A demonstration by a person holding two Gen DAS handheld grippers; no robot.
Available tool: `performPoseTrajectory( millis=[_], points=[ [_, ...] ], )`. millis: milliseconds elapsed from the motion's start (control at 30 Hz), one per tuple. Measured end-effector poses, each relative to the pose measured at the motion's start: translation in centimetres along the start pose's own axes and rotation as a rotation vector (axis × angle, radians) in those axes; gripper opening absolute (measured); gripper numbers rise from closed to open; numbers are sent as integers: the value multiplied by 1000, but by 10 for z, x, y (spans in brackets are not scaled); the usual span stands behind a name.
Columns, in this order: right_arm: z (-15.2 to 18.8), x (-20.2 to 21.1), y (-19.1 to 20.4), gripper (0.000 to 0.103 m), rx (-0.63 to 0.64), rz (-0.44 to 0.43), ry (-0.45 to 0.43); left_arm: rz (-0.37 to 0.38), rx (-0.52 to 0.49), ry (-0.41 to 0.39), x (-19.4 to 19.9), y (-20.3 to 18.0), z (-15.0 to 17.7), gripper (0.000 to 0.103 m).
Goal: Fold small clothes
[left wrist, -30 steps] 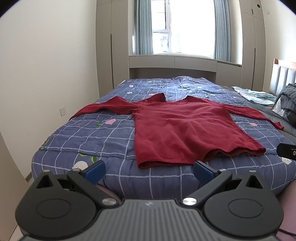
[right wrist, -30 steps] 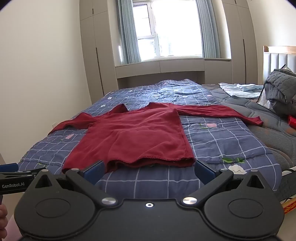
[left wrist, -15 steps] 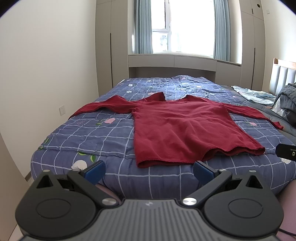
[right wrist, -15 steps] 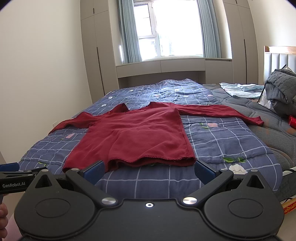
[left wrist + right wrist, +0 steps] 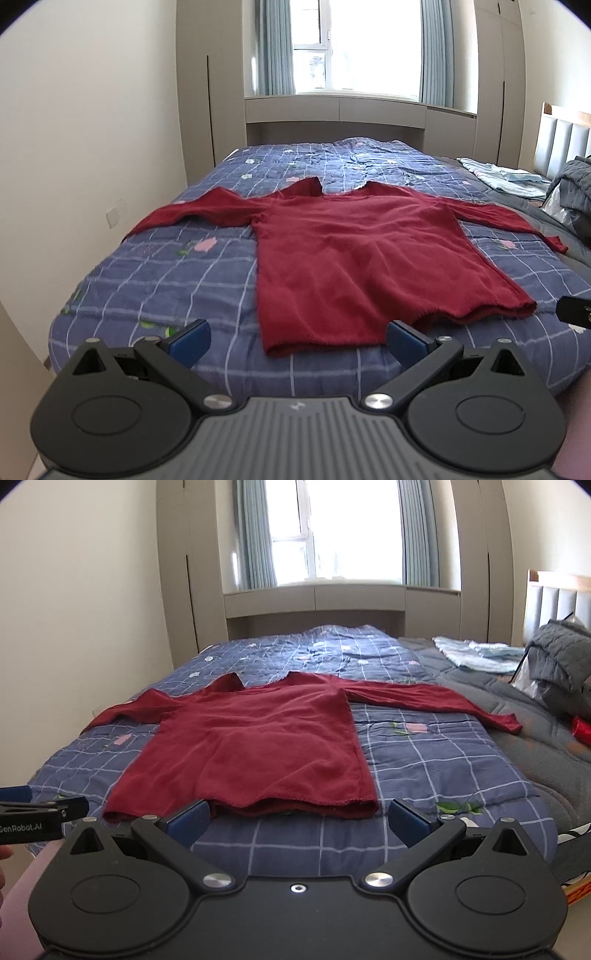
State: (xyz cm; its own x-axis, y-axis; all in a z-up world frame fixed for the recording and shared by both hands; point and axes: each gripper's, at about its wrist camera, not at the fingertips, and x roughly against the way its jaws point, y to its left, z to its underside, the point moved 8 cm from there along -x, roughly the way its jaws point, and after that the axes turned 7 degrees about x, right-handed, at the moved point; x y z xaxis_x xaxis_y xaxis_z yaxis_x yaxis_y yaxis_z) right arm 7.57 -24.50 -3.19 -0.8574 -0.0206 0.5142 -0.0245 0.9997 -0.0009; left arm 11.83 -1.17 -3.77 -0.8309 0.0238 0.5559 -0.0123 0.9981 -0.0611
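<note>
1. A dark red long-sleeved knit top (image 5: 362, 266) lies flat on a blue quilt with a white grid and small flower prints (image 5: 166, 280), which covers the near part of a bed.
2. The top's hem faces the cameras near the quilt's front edge, and its neckline points toward the window (image 5: 354, 48) at the far wall.
3. Both sleeves are spread outward to the sides; the sleeve on the headboard side reaches onto a grey quilted cover (image 5: 524, 716) beside the blue quilt.
4. The hem is slightly rumpled, with a lower layer showing beneath the upper one at the right corner.
5. The left gripper (image 5: 297, 338) hangs in front of the bed's edge with its blue-padded fingers spread wide, holding nothing, just short of the hem.
6. The right gripper (image 5: 299, 816) is likewise spread wide and empty, level with the hem's right portion.
7. In the right wrist view the left gripper shows at the left edge as a black bar with white lettering.
8. A folded pale blue cloth (image 5: 476, 653) and a grey padded bundle (image 5: 561, 653) sit near the upholstered headboard (image 5: 557, 602), well apart from the top.
</note>
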Motion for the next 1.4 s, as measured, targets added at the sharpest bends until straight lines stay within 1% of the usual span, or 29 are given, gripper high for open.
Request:
performPoseTrajectory(
  millis=[67,133,300,433,533,633,700,833,900,1000,1067,1167,1300,1400],
  points=[
    [-7,-6,-5,103,-5,-5,5,-1,-3,2,-7,-3,-10,103],
    [-14,-13,-9,103,-6,8,11,0,-2,8,-14,-8,-19,103],
    [-31,-25,-19,103,-26,7,15,-2,-11,32,-31,-19,-35,103],
    [-44,-40,-27,103,-31,13,29,1,-2,76,-50,-27,-46,103],
    [-55,-59,-42,103,-52,36,29,5,11,119,-70,-32,-55,103],
    [-67,-86,-59,103,-59,81,53,12,20,152,-99,-40,-68,103],
    [-73,-105,-71,103,-60,94,63,12,26,172,-120,-48,-78,103],
    [-89,-150,-103,103,-100,93,44,11,22,189,-173,-69,-104,103],
    [-98,-180,-118,103,-69,117,74,6,4,186,-200,-82,-118,103],
    [-115,-219,-142,103,-19,179,122,8,-15,174,-238,-105,-136,103],
    [-124,-243,-159,103,-24,205,149,9,-12,163,-264,-120,-147,103],
    [-132,-275,-188,103,-61,236,163,11,-18,154,-302,-141,-160,103],
    [-134,-314,-218,103,-90,261,178,2,-48,151,-350,-167,-170,103],
    [-134,-335,-239,103,-91,308,180,0,-55,146,-383,-182,-175,103]
  ],
)
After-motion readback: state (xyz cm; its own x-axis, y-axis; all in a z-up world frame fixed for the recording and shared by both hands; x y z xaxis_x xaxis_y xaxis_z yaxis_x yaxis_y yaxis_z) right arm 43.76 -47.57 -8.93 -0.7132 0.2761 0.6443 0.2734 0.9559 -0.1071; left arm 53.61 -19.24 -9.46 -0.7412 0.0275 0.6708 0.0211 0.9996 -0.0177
